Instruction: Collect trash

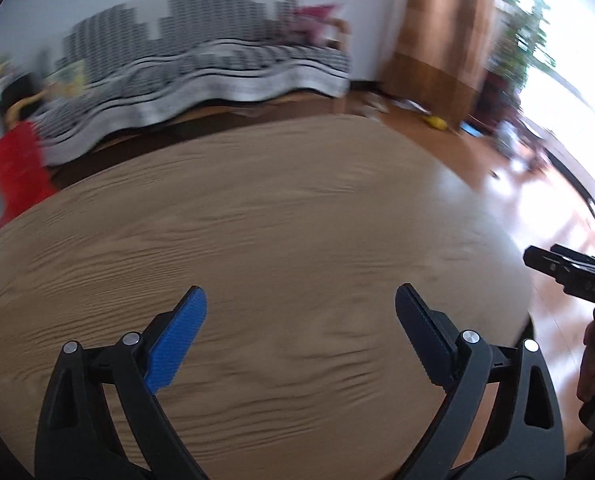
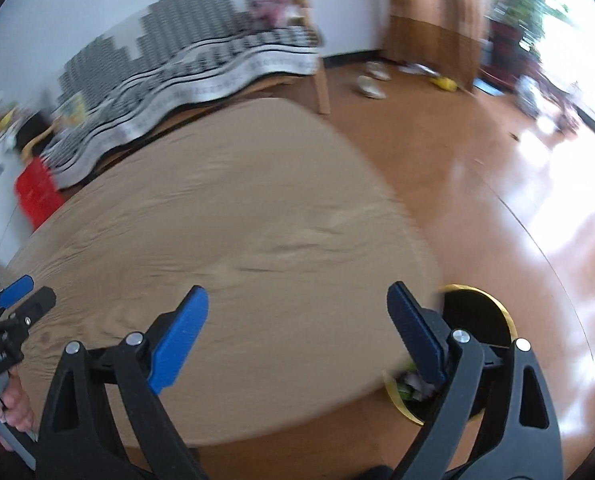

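My left gripper [image 1: 300, 296] hangs open over a round wooden table [image 1: 277, 200], and nothing lies between its blue pads. My right gripper [image 2: 297, 292] is open too, above the table [image 2: 237, 200] near its right edge, with nothing in it. On the floor below that edge stands a black bin with a gold rim [image 2: 493, 304], partly hidden by the right finger. Some crumpled trash [image 2: 413, 386] shows inside it. No trash is visible on the tabletop. Both views are blurred.
A bench draped in a black-and-white striped cloth [image 2: 217, 76] stands behind the table, with a red object [image 2: 37, 192] at its left end. Shoes [image 2: 371, 82] and a yellow item [image 2: 445, 83] lie on the shiny wooden floor. Plants [image 1: 525, 40] stand by a bright window.
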